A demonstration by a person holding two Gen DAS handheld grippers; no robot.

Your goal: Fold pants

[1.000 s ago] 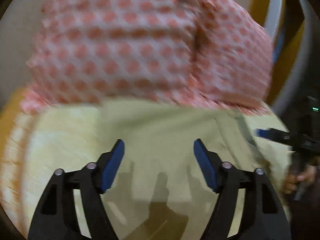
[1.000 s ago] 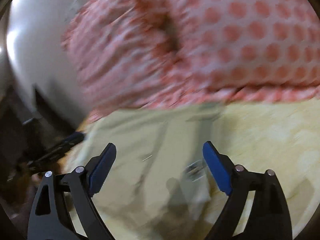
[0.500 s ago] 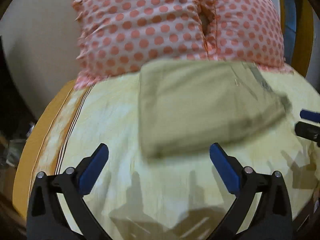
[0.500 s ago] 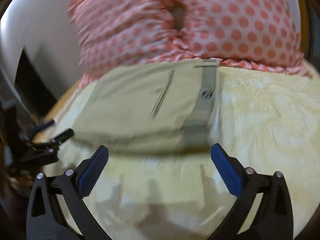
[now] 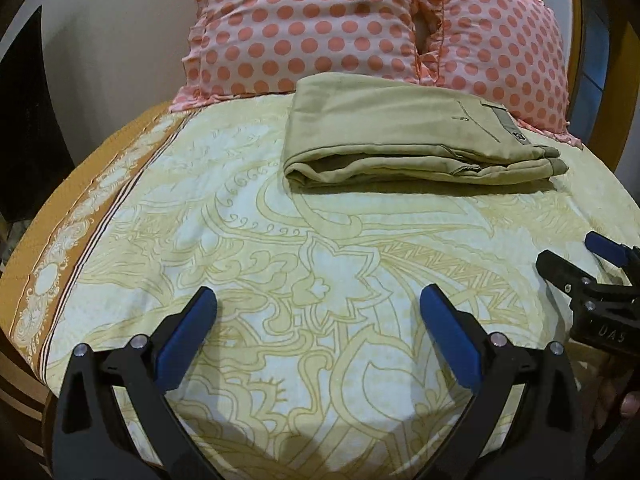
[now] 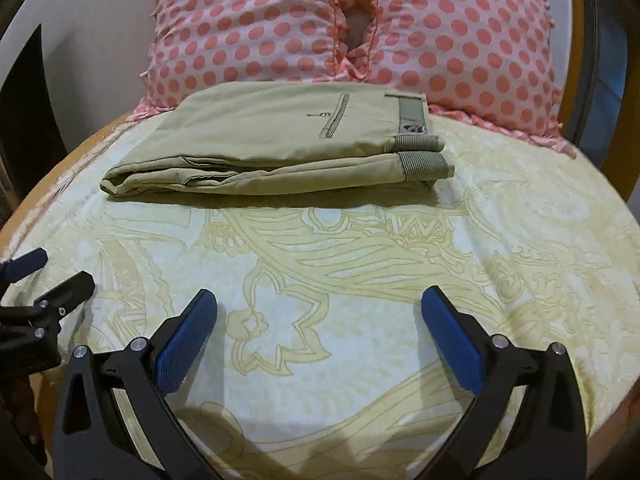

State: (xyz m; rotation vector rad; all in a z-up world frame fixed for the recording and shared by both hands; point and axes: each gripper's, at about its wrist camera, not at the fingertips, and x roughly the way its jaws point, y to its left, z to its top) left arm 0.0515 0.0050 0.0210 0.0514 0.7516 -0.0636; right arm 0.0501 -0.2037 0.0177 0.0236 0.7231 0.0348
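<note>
Khaki pants (image 5: 400, 136) lie folded in a flat stack on the bed, against the pillows; they also show in the right wrist view (image 6: 280, 144), waistband to the right. My left gripper (image 5: 318, 304) is open and empty, well back from the pants above the bedsheet. My right gripper (image 6: 318, 304) is open and empty, also back from the pants. The right gripper shows at the right edge of the left wrist view (image 5: 592, 272); the left gripper shows at the left edge of the right wrist view (image 6: 44, 280).
Two pink polka-dot pillows (image 5: 360, 24) lean behind the pants, also in the right wrist view (image 6: 352, 28). A yellow patterned bedsheet (image 5: 280, 240) covers the bed. Its brown border (image 5: 52, 248) runs along the left edge.
Both grippers have pulled back from the pants toward the near side of the bed and opened wider. The folded pants stay by the pillows.
</note>
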